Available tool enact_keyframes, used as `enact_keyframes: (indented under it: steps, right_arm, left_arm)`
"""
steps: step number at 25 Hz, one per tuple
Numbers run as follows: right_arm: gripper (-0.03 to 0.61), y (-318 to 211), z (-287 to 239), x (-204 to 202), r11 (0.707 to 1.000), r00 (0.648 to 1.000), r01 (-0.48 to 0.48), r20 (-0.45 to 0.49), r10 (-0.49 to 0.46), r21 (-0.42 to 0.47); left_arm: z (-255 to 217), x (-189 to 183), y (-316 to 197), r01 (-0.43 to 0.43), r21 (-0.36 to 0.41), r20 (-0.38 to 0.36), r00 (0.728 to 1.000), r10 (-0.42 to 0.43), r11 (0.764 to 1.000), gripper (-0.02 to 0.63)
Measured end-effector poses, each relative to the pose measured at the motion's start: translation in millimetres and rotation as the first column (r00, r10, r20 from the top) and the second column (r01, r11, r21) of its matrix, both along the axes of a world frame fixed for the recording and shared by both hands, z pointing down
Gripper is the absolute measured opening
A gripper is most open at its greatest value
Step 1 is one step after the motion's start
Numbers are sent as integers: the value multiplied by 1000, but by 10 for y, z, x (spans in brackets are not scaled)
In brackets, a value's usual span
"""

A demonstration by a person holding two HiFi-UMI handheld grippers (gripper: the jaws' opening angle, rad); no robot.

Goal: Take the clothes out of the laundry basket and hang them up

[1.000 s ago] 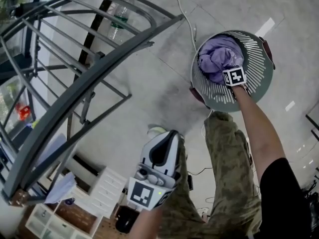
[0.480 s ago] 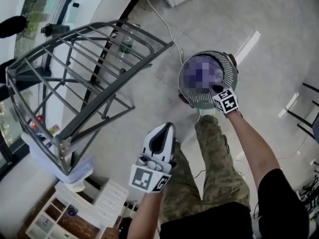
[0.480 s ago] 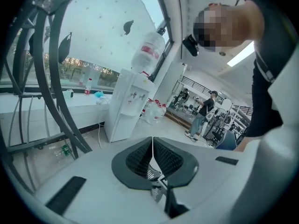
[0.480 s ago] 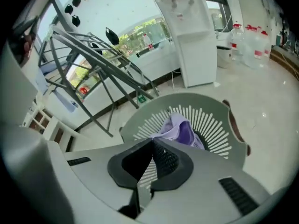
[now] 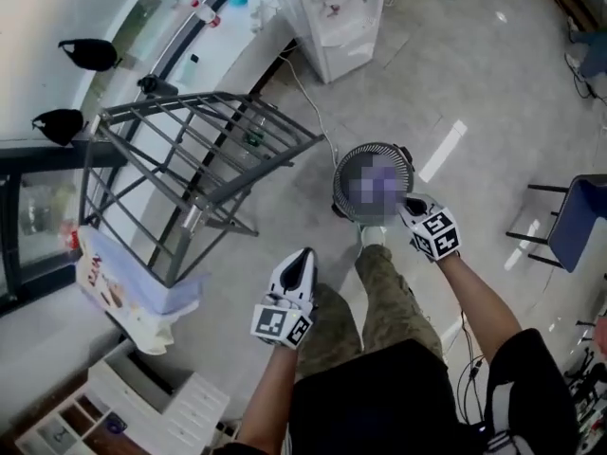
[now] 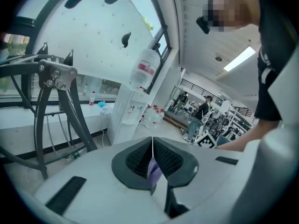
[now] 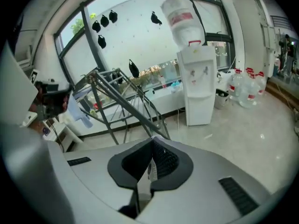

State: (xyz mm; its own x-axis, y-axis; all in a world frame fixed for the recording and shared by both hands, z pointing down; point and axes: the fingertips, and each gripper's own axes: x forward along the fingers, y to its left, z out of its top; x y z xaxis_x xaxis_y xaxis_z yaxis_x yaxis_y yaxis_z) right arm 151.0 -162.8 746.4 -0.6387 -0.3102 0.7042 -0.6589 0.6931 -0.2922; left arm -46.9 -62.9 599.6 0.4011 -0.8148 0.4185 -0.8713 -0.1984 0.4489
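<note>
Your left claw (image 5: 303, 256) and right claw (image 5: 409, 203) hang above pale, glossy floor tiles (image 5: 474, 93), both with jaws pressed together. In the left gripper view a lilac sliver (image 6: 154, 169) sits in the seam of the ribbed black pads (image 6: 168, 158); you cannot tell whether it is cloth. The right claw's seam holds no garment.

The round, slatted grey laundry basket (image 5: 338, 186) stands on the floor just beyond your feet, with the right claw over its near right rim. Its contents read only as a purple smudge.

The grey tubular drying rack (image 5: 204, 164) spreads to the left, its angled corner close to the basket but apart from it. A pale cloth (image 5: 123, 292) drapes over its near left end.

Bare tile runs right of the basket as far as a blue chair (image 5: 580, 221). A white cord (image 5: 308, 102) trails from the basket towards a boxy white water dispenser (image 5: 327, 22) at the far side.

Only the head view shows the basket. The right gripper view adds the bottle (image 7: 182, 15) on the dispenser and dark bird shapes (image 7: 134, 69) on the window. The left gripper view shows people (image 6: 202, 111) far off.
</note>
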Motion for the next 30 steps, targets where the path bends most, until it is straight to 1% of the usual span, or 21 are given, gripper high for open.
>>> enact_keyframes:
  steps: [2, 4, 6, 8, 10, 13, 16, 19, 23, 25, 27, 30]
  right_arm:
    - [0, -22, -572, -58, 999, 1000, -7, 16, 6, 40]
    - [0, 37, -1105, -125, 997, 999, -26, 24, 25, 70]
    - [1, 158, -1603, -182, 994, 998, -52, 31, 49, 100]
    - [0, 175, -2068, -228, 988, 997, -70, 50, 63, 138]
    - [2, 177, -2453, -250, 983, 993, -90, 88, 76, 161]
    - [0, 149, -2958, -237, 977, 985, -113, 147, 87, 182]
    - [0, 202, -3422, -215, 970, 977, -124, 194, 83, 208]
    - [0, 266, -3821, -221, 968, 964, -108, 261, 47, 225]
    - [0, 280, -4200, -206, 962, 953, -37, 299, -47, 270]
    - [0, 276, -4323, -184, 951, 952, 11, 289, -105, 308]
    - [2, 294, -4359, -136, 938, 955, 69, 250, -161, 339]
    - [0, 299, -4336, -55, 932, 954, 115, 225, -201, 343]
  left_arm:
    - [-148, -28, 69, -12, 8, -21, 1000, 12, 1000, 9]
    - [-308, -51, 206, -28, -2, -50, 998, 28, 1000, 9]
    - [-487, -76, 382, -61, -8, -75, 995, 60, 998, 9]
    - [-654, -98, 435, -91, 5, -83, 992, 91, 996, 9]
    - [-795, -112, 407, -112, 22, -84, 990, 114, 993, 9]
    - [-1048, -95, 224, -127, 66, -78, 988, 132, 990, 9]
    - [-1340, -126, 83, -105, 116, -85, 990, 115, 988, 9]
    - [-1531, -130, -75, -91, 151, -84, 991, 104, 984, 9]
    - [-1689, 72, -460, -160, 204, -14, 986, 167, 966, 9]
    - [-1787, 204, -673, -201, 237, 18, 979, 202, 951, 11]
    - [-1869, 332, -815, -221, 261, 30, 975, 221, 940, 11]
    - [-1930, 501, -913, -206, 277, -4, 976, 216, 938, 11]
